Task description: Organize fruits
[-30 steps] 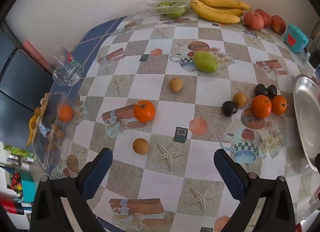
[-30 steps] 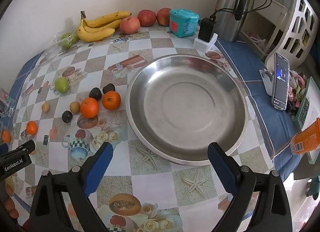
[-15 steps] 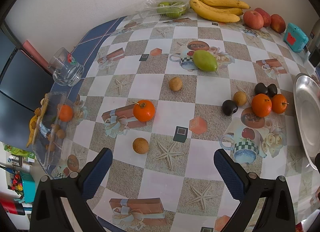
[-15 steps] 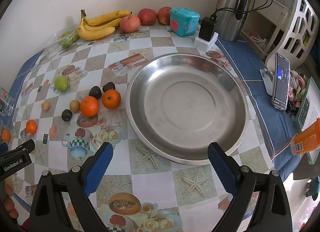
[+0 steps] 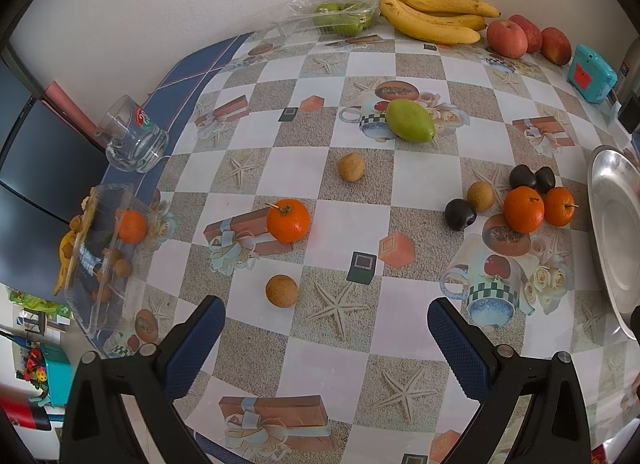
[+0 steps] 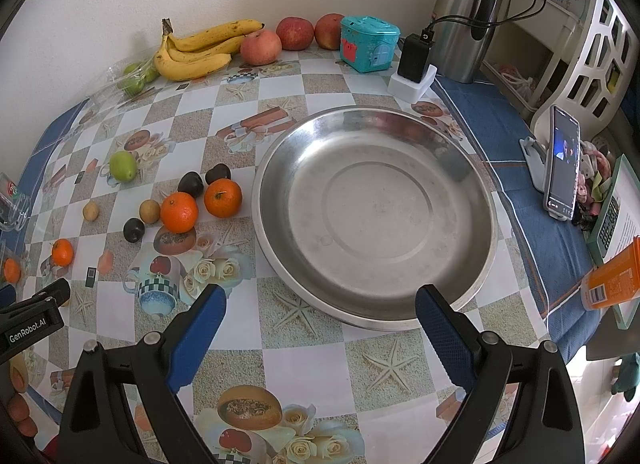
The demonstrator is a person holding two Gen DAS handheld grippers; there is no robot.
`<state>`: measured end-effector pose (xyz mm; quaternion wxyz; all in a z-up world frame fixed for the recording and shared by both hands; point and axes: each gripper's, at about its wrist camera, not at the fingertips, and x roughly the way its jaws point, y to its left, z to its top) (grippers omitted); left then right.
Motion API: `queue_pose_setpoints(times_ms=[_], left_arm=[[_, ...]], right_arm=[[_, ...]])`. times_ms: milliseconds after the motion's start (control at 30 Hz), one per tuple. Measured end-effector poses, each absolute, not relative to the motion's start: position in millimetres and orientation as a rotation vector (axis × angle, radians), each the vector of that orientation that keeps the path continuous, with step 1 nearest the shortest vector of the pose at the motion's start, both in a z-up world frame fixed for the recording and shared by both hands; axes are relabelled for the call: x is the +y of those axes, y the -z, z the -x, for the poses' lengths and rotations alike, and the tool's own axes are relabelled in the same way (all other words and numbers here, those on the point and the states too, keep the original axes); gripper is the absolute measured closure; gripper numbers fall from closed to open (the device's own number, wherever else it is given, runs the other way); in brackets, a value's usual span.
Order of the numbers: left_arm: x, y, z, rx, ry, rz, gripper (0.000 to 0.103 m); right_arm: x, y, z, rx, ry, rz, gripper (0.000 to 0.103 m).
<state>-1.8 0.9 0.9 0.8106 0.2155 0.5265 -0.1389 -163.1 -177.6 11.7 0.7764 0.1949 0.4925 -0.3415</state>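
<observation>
Fruit is scattered over the patterned tablecloth. In the left wrist view a mandarin (image 5: 288,220) sits mid-table with a small brown fruit (image 5: 281,290) just ahead of my open left gripper (image 5: 326,328). Further off lie a green mango (image 5: 410,121), another brown fruit (image 5: 351,167), dark plums (image 5: 460,214) and two oranges (image 5: 523,209). Bananas (image 5: 434,17) and apples (image 5: 506,39) line the wall. In the right wrist view my open right gripper (image 6: 320,322) hovers before the near rim of the empty steel bowl (image 6: 374,219); the oranges (image 6: 179,211) lie left of it.
A glass mug (image 5: 134,137) and a clear plastic tray (image 5: 100,252) with small fruit sit at the table's left edge. A teal box (image 6: 369,43), charger (image 6: 414,63), steel thermos (image 6: 466,19), phone on a stand (image 6: 562,167) and orange bottle (image 6: 612,280) stand right of the bowl.
Both views have shifted only slightly; both grippers stay open and no fruit has moved.
</observation>
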Motion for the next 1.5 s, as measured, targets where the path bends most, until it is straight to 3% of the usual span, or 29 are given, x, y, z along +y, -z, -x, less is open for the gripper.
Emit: queue_pose_setpoints(times_ms=[1500], left_arm=[[9, -14, -7, 1.131, 0.33, -0.367, 0.0]], right_arm=[[-179, -16, 153, 1.029, 0.686, -0.431, 0.007]])
